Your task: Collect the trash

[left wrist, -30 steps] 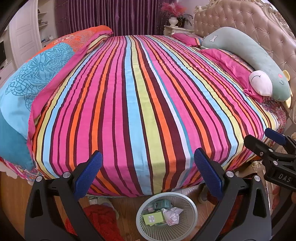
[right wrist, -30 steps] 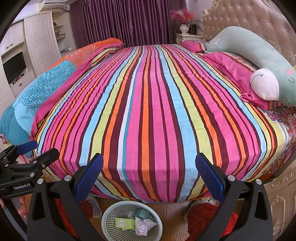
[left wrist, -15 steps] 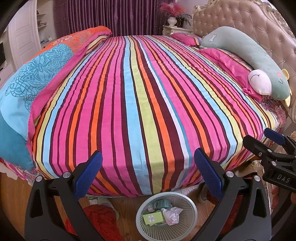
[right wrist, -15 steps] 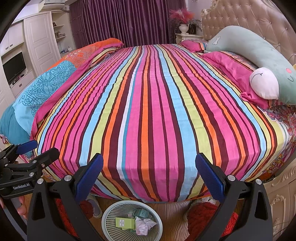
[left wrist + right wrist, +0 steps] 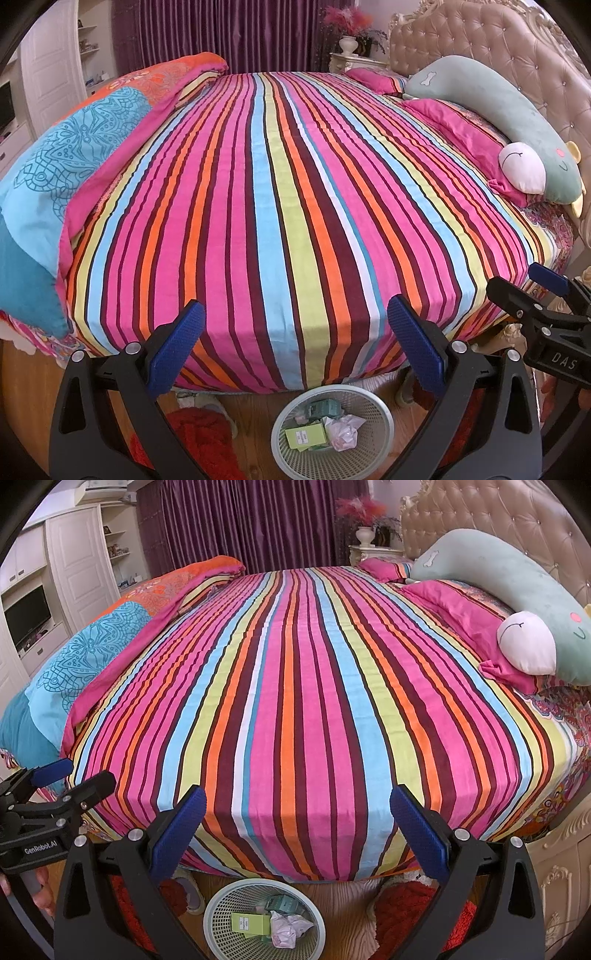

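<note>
A white mesh waste basket (image 5: 380, 428) stands on the wood floor at the foot of the bed; it also shows in the right wrist view (image 5: 218, 908). Inside lie a green box (image 5: 306, 435), a crumpled white paper (image 5: 345, 432) and a teal carton (image 5: 325, 408). My left gripper (image 5: 295, 332) is open and empty, above the basket, facing the bed. My right gripper (image 5: 297, 816) is open and empty, likewise above the basket. Each gripper shows at the edge of the other's view: the right one (image 5: 528, 284), the left one (image 5: 77, 775).
A bed with a striped cover (image 5: 288, 206) fills the view. A folded blue and orange duvet (image 5: 74, 155) lies on its left, a long green plush pillow (image 5: 517, 122) by the tufted headboard on the right. Red slippers (image 5: 199, 439) and a cabinet (image 5: 561, 871) flank the basket.
Both views have barely shifted. The grippers stay open and the basket's contents are the same.
</note>
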